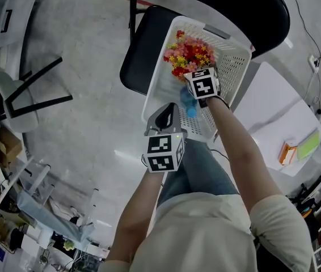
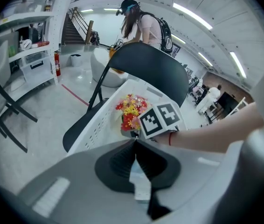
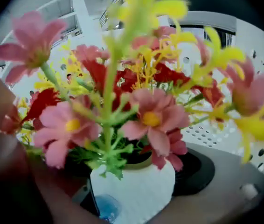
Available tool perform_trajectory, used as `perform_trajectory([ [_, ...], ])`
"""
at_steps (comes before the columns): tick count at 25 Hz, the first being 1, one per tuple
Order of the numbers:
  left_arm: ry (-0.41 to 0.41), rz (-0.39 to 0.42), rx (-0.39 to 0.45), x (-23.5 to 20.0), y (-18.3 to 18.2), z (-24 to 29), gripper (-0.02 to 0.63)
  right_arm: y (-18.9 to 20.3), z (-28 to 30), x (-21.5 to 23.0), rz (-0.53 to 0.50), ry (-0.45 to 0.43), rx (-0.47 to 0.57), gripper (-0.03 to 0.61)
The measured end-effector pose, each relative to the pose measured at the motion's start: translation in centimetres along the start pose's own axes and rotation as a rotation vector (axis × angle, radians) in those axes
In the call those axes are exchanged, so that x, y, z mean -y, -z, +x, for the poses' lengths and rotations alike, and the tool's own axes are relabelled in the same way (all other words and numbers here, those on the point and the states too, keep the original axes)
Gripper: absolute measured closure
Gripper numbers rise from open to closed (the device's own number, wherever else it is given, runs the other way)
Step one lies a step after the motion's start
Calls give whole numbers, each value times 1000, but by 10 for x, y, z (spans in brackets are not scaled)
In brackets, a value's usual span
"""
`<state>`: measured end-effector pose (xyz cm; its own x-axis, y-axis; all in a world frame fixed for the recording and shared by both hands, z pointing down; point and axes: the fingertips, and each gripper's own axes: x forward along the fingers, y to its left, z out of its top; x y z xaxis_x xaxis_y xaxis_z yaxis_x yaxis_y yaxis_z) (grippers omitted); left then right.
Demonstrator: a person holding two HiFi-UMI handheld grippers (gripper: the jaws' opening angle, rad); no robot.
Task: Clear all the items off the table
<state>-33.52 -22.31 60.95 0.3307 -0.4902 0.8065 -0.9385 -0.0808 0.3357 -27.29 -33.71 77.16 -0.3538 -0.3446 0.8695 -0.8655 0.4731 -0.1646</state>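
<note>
Underfoot, the pale floor (image 1: 87, 44) is the widest open stretch, running bare to the left of the work until it meets the black legs of a second chair (image 1: 33, 89) and cluttered shelving along the left edge. One black chair (image 1: 140, 50) stands ahead of the person, its curved back closing off the far side. One white table (image 1: 274, 112) lies to the right, its near corner just beside the basket, leaving only a narrow gap there. One white perforated basket (image 1: 232, 67) sits on the chair seat and overhangs it toward the person, and its walls fence in everything inside. Within it, toward the far end, is the single flower pot (image 1: 190, 54), red, pink and yellow blooms above a white pot. The right gripper (image 3: 134, 176) reaches down over the basket's right wall with its jaws closed on the pot's sides; whether the pot rests on the basket floor cannot be told. The left gripper (image 1: 165, 117) sits at the basket's near rim, jaws pressed together on a pale sliver of that rim. One blue object (image 1: 188, 103) lies in the basket just beside the pot. Two small things remain on the table's far end: one orange item (image 1: 287, 152) and one green item (image 1: 309, 146), near each other. One other person (image 2: 139, 22) stands beyond the chair back.
</note>
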Motion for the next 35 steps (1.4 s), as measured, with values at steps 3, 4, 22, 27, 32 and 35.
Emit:
perform_trajectory([
  [3,-8,0,6,0,1,-4,604,2,-8,-1,19,10,0,100],
  [4,-9,0,9,1,0,-6,604,3,-11,-1,21,14,2,100],
  [22,-8,42,88,25,-8,-59,604,-8,-81,-18,55,28,39,101],
  [27,-10,51,111,28,-8,-73,604,-12,-101,-19,81,39,66,109],
  [32,-21,46,130,27,-7,-87,604,-13,-123,-25,106,41,100,141],
  [35,-32,47,141,27,-5,-95,604,-14,-139,-27,125,54,130,188],
])
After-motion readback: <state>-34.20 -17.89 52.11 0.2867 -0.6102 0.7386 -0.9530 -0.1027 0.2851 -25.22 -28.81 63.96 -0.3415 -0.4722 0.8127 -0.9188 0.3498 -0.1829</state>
